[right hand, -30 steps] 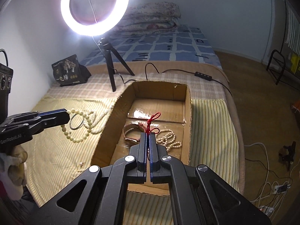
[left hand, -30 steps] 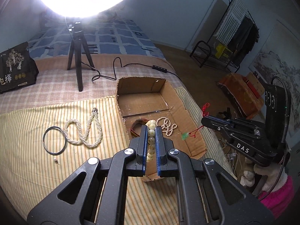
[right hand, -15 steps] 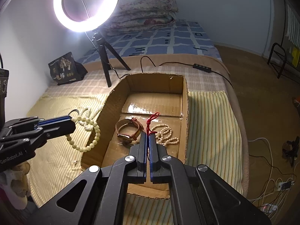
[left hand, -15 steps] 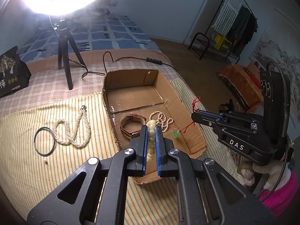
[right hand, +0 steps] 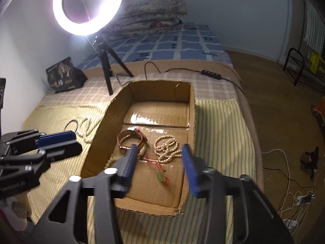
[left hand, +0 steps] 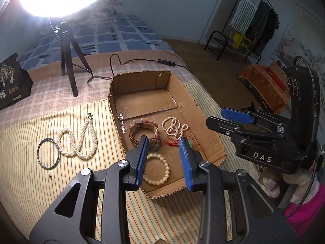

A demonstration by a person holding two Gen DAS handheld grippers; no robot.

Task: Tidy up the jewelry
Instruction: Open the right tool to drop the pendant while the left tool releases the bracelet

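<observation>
Both grippers, left (left hand: 163, 158) and right (right hand: 160, 165), are opening, holding nothing; bracelet (left hand: 157, 171) and cord (right hand: 159, 169) lie below in the box (left hand: 211, 140).

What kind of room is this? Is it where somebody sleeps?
Most likely a bedroom. The cardboard box sits on a bed, folded quilts are piled at its far end, and a clothes rack stands by the wall.

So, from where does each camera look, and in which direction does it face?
Left wrist view: sits on the left gripper, looks down into the cardboard box and at the bead bracelet; its jaws are opening and hold nothing.
Right wrist view: sits on the right gripper, looks down at the red cord pendant; its jaws are opening and hold nothing.
Shared: the box, the ring light, each other's gripper.
</observation>
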